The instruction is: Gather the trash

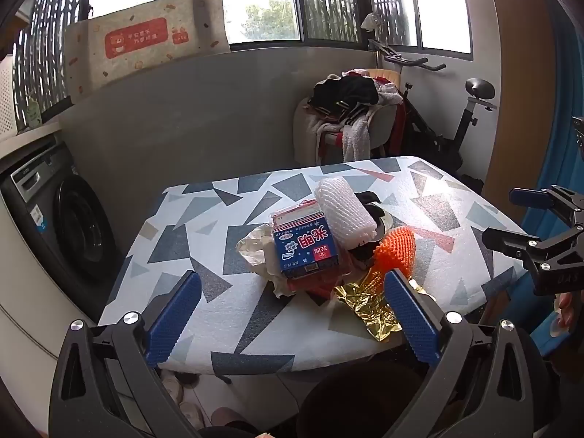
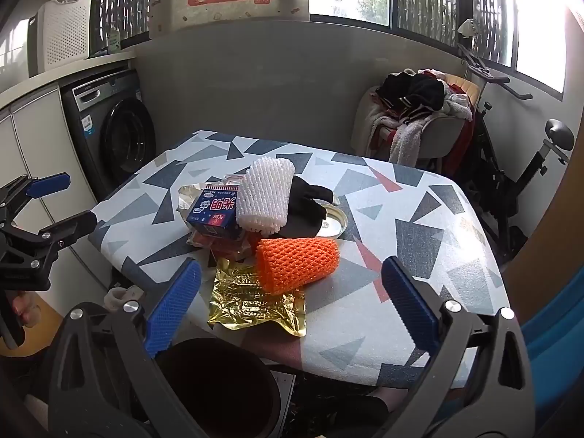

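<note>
Orange foam net (image 2: 297, 264) on patterned worktop (image 2: 438, 255), atop gold foil wrapper (image 2: 252, 303), just ahead between wide-open, empty right tongs (image 2: 292, 306). Left tongs (image 1: 292, 314) likewise agape, empty, near blue carton (image 1: 306, 248), perhaps milk.

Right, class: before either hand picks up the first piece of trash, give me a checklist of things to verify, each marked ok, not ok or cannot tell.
1. Left tongs open and empty: ok.
2. Right tongs open and empty: ok.
3. Trash in view on the table: ok; orange net, white net, gold wrapper, blue carton.
4. Gold wrapper free to lift: not ok, the orange net lies on it.
5. Bin at the table's near edge: ok.
6. Bin has room: cannot tell, inside is dark.
</note>
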The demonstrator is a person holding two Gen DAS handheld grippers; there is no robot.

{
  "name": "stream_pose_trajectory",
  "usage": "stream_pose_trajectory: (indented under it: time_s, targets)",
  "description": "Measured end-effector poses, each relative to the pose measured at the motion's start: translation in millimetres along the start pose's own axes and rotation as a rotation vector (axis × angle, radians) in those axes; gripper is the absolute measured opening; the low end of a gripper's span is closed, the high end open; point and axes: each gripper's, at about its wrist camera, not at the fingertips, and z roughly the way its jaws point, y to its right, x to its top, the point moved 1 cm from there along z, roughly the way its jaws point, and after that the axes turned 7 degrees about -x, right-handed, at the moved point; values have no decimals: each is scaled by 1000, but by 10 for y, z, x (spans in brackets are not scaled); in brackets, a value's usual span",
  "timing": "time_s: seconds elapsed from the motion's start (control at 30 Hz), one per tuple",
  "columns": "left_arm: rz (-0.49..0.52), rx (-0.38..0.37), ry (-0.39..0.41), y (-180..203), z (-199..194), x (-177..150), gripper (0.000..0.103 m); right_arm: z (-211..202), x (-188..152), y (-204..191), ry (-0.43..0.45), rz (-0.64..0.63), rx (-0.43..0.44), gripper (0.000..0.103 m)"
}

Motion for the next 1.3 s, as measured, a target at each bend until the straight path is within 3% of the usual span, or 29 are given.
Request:
stream_pose_trajectory:
  time_s: [1.3]
  targets:
    - [-33, 4, 5, -58, 7, -95, 98, -15, -35, -33, 29, 0, -18, 97]
